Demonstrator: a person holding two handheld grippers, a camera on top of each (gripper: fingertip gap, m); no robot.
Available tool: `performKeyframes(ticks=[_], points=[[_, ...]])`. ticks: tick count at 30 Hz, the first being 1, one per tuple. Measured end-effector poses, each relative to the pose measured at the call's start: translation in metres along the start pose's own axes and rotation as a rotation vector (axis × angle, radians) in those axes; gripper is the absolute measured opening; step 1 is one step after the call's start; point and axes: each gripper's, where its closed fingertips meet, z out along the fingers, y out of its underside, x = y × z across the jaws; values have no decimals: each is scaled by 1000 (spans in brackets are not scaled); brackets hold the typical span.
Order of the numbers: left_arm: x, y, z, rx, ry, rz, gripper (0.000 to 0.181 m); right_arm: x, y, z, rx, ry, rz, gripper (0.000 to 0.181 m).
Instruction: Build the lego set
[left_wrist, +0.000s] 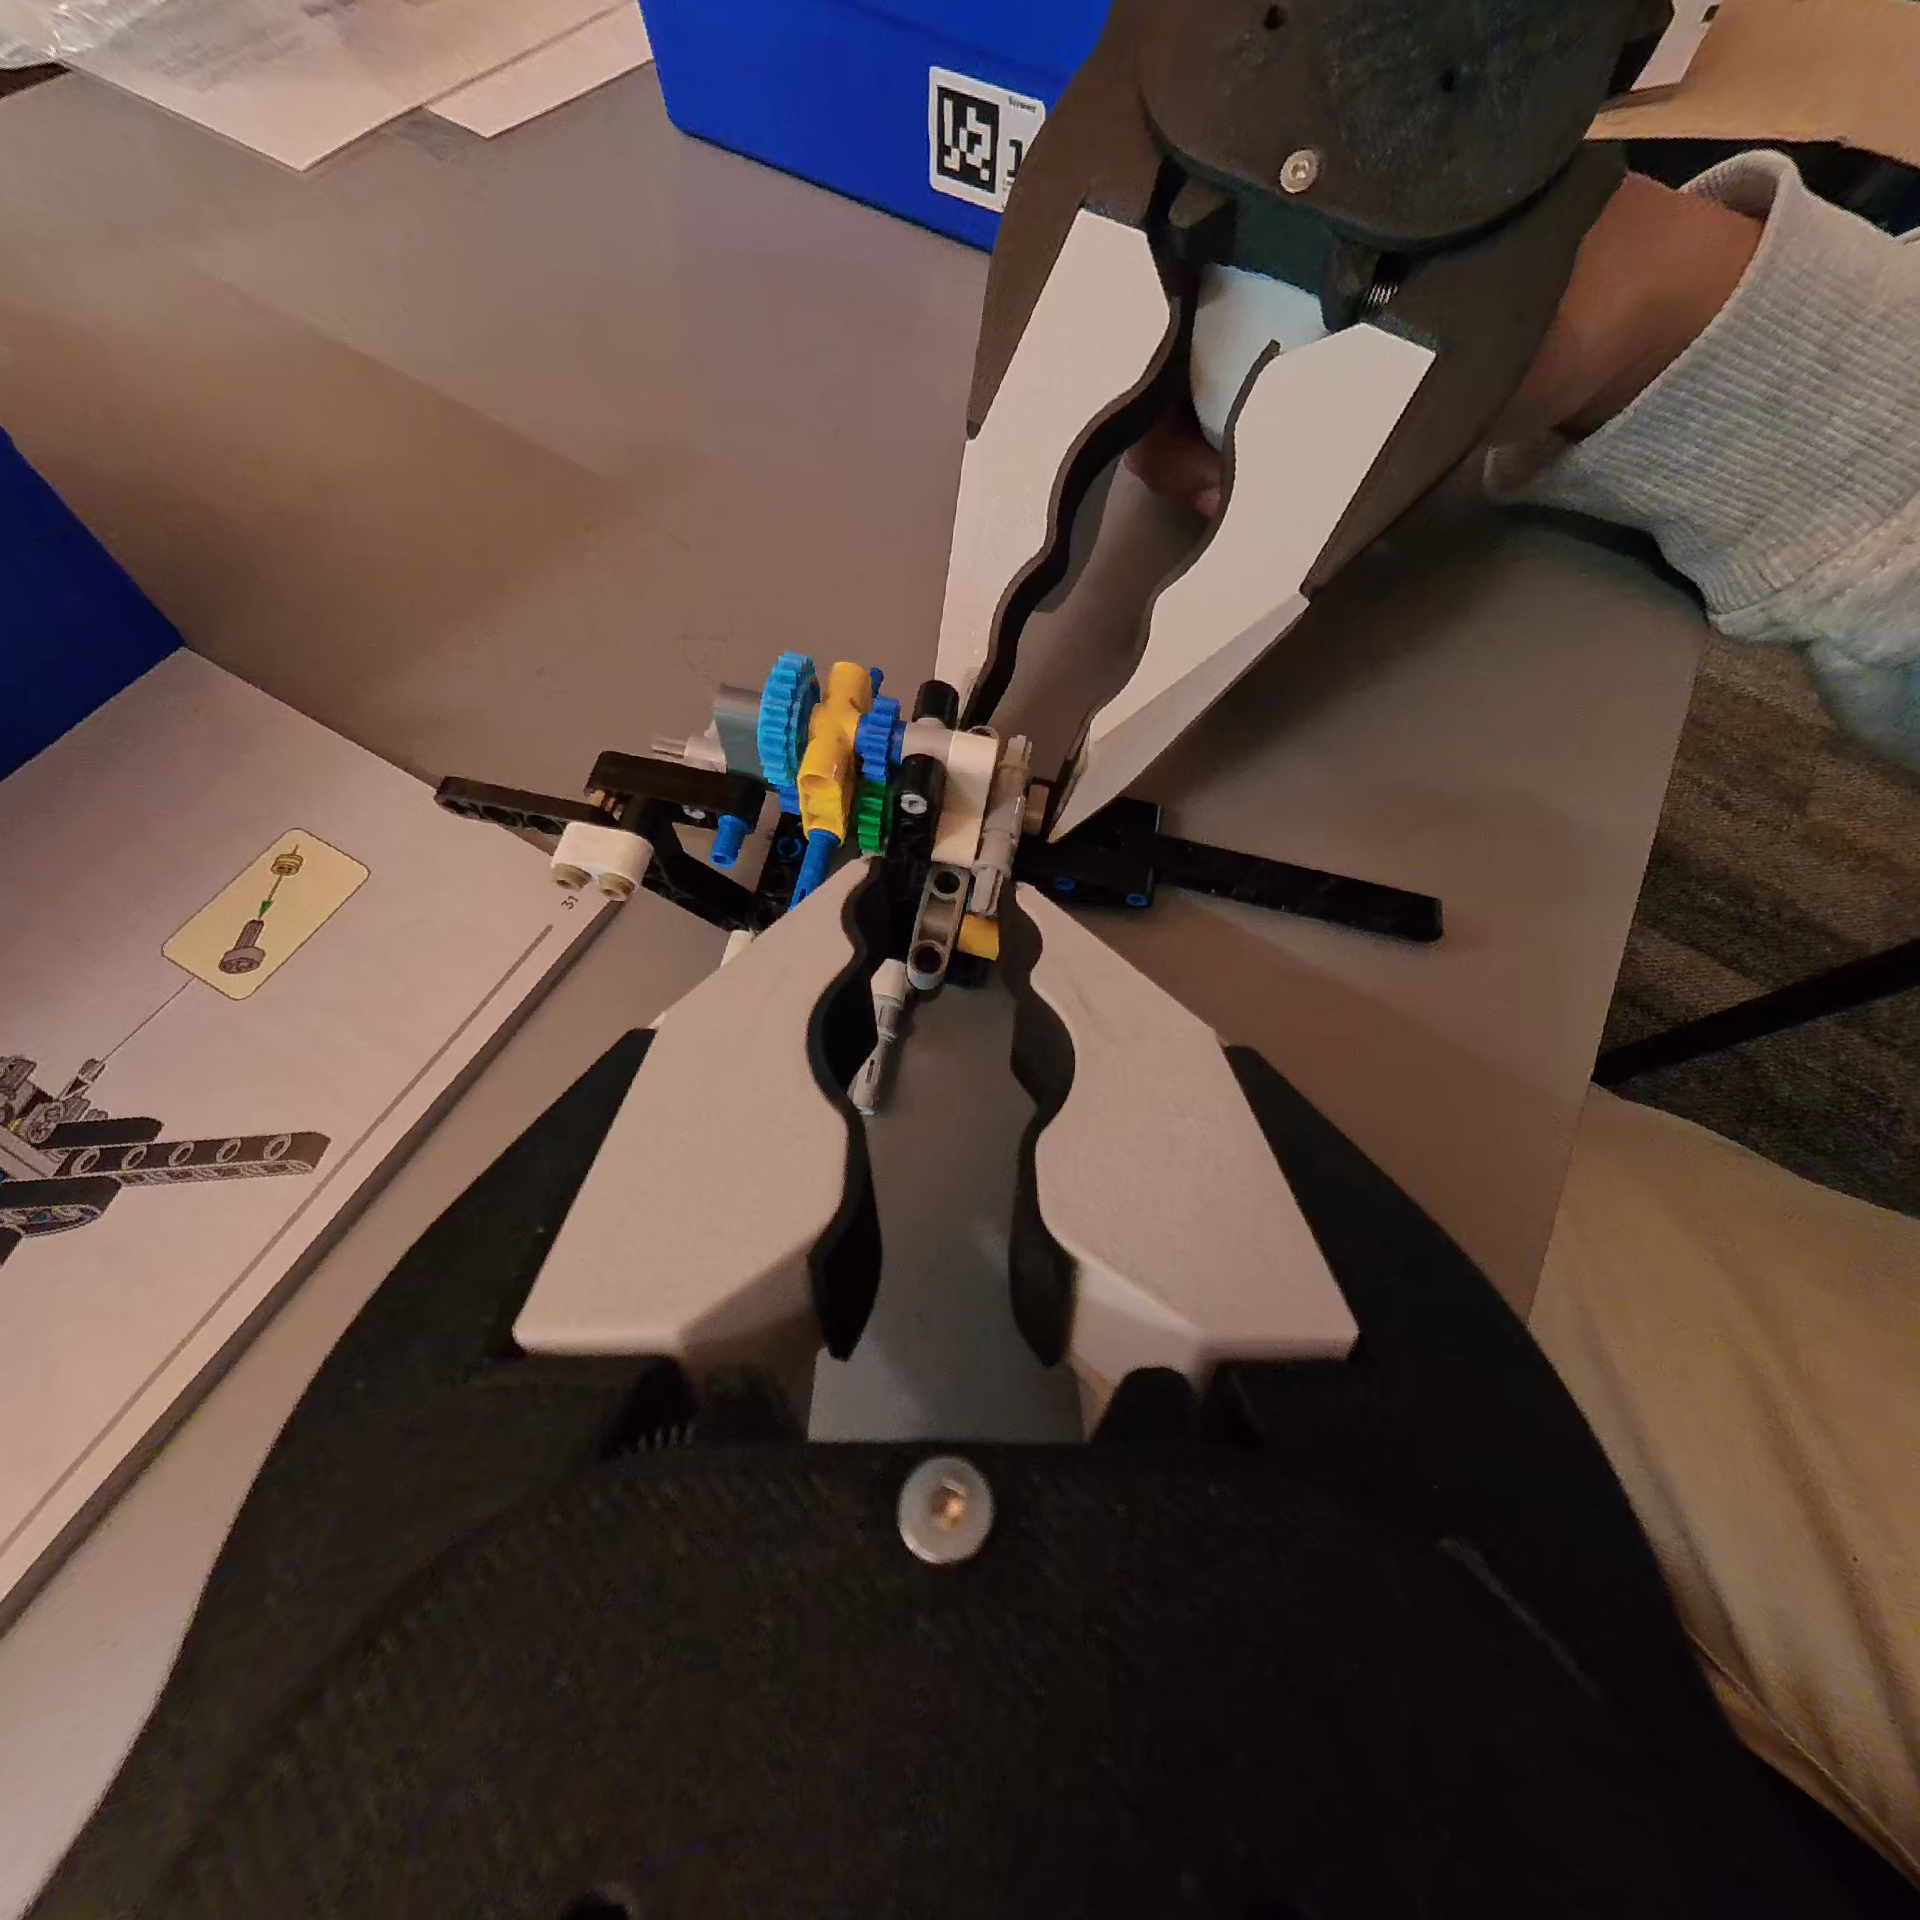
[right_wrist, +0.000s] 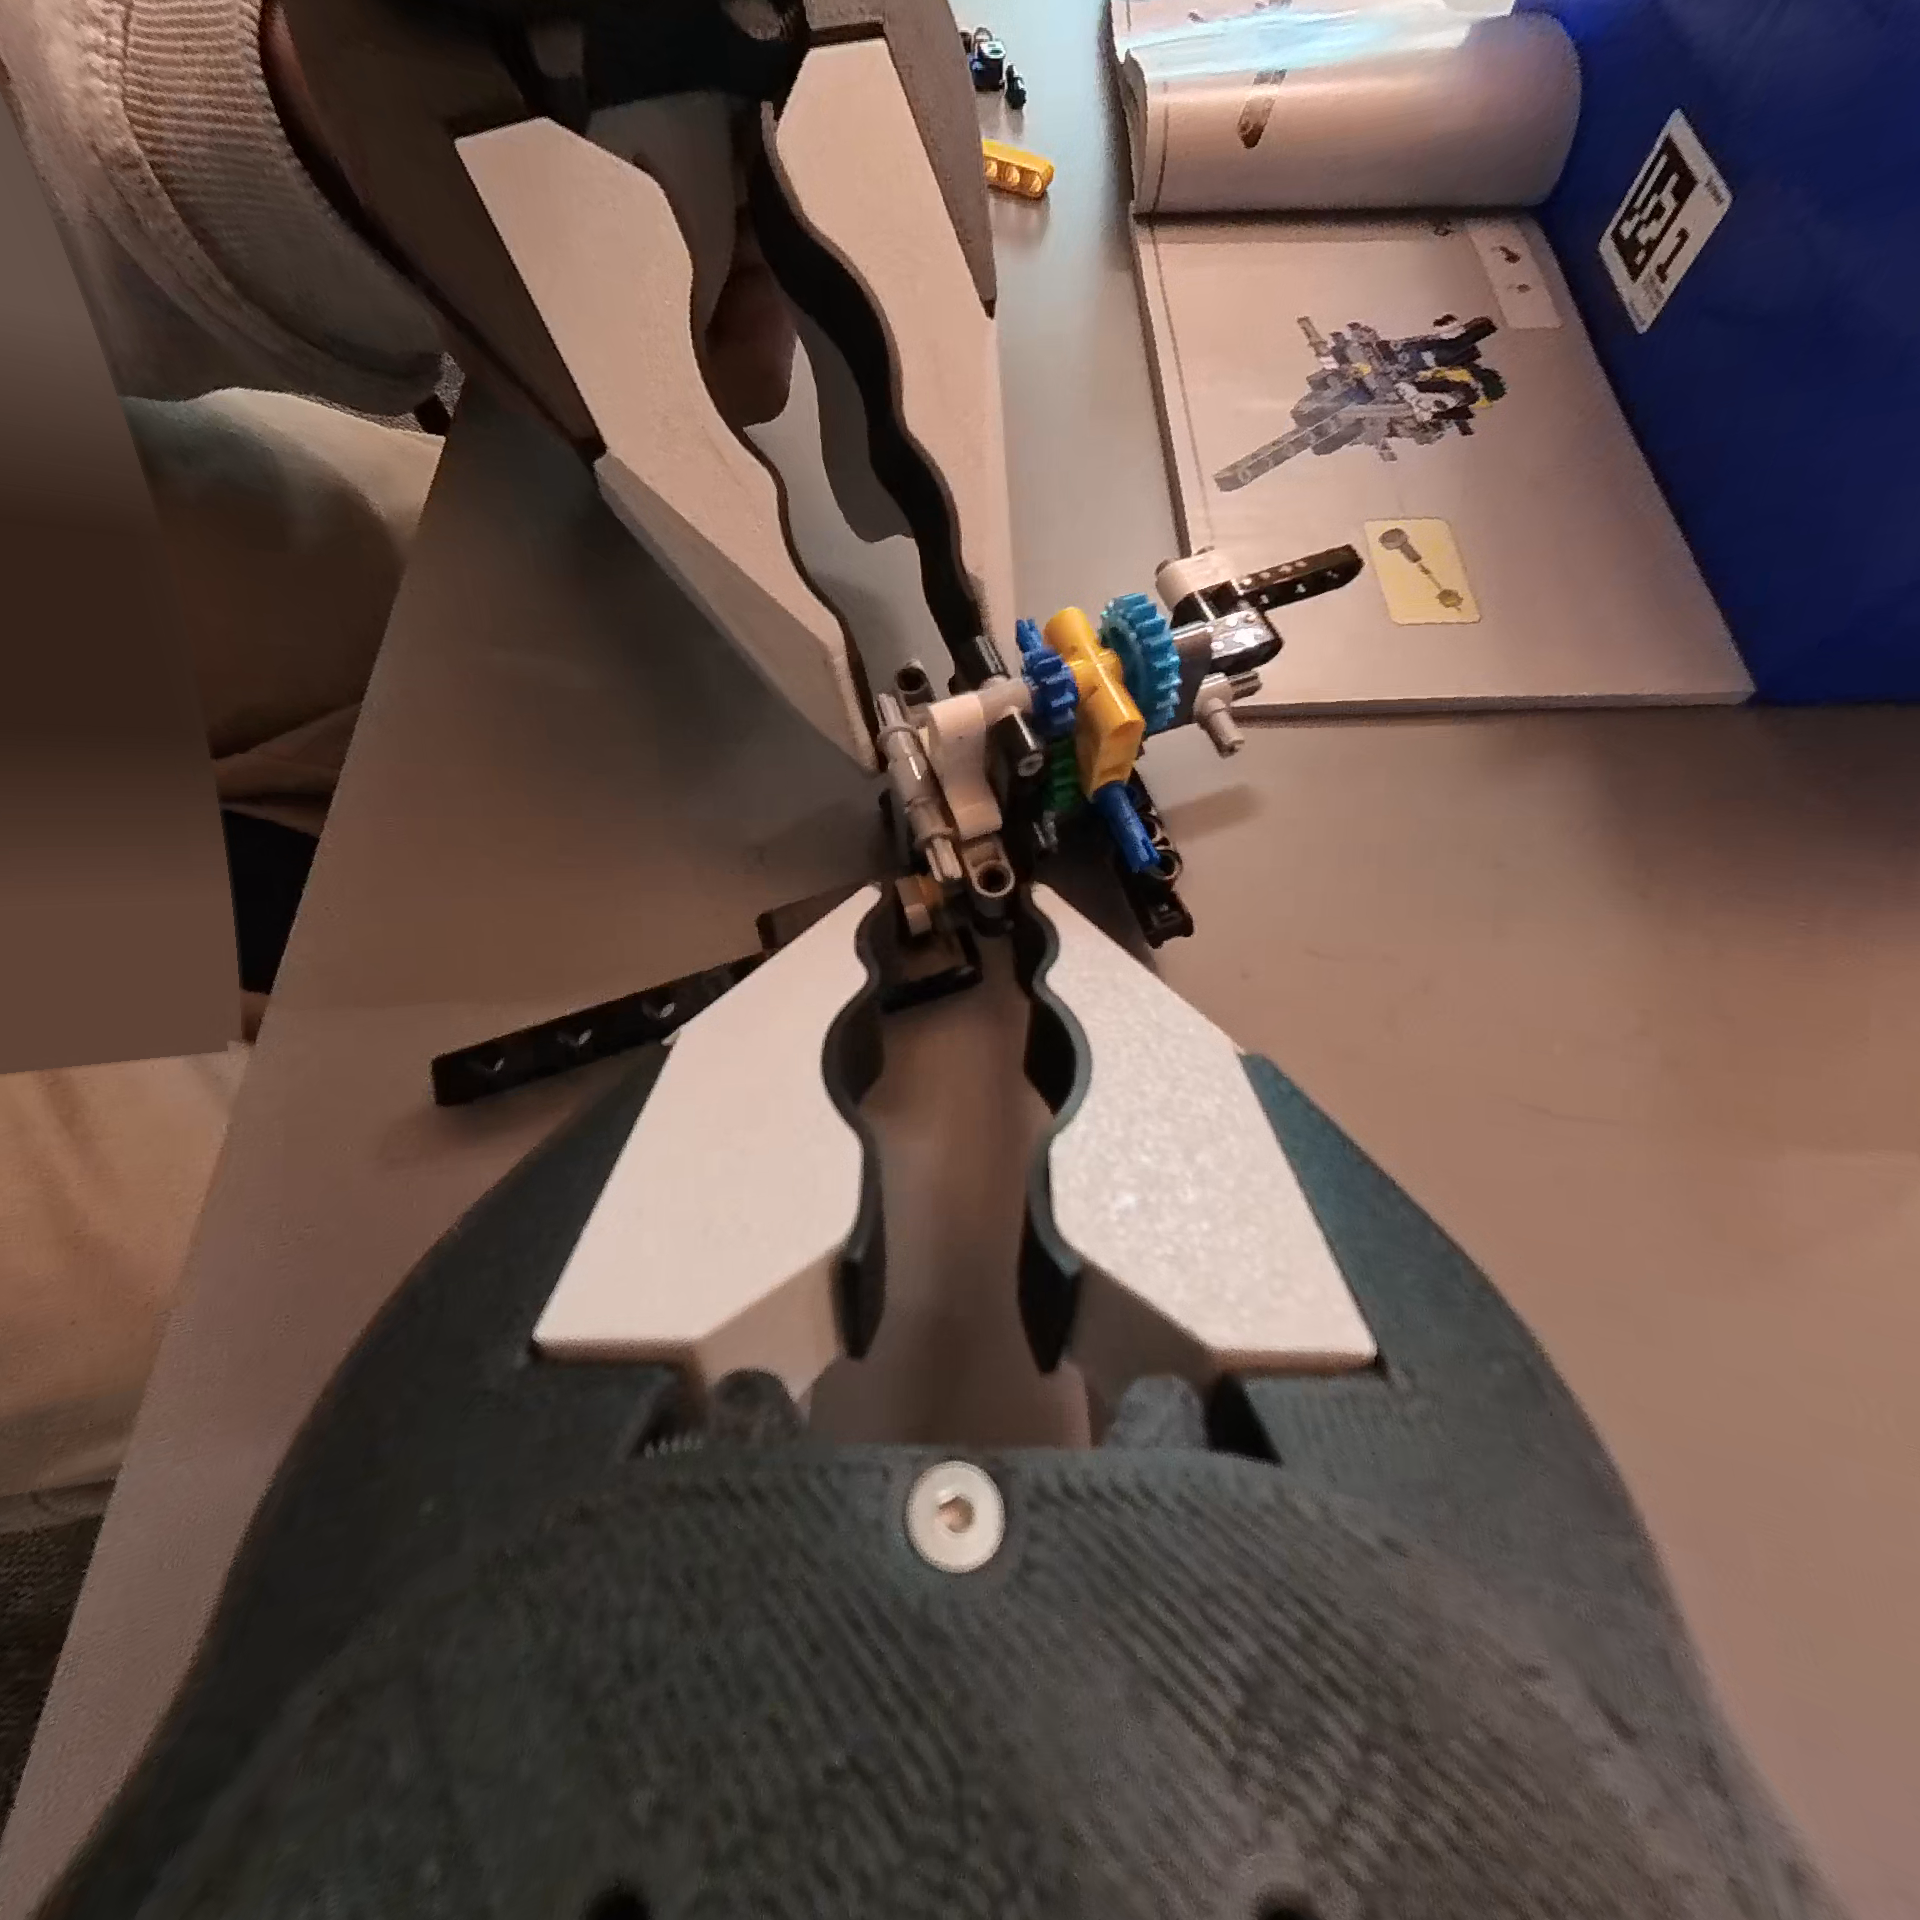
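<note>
Both claws, left claw and right claw, pinched the light, fragile lego model near the table edge, best gripped by its black frame

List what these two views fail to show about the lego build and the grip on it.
- Lego assembly underside: left wrist view, hidden by left gripper fingers.
- Right gripper contact: right wrist view, fingertips cover it.
- Loose yellow beam details: too small.
- Instruction booklet: cut off at the edge.
</note>
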Motion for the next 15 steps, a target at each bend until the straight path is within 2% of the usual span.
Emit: performKeyframes(ticks=[15], points=[[-1, 0, 0, -1, 0, -14, 18, 1, 0, 1, -3, -14, 24, 20]])
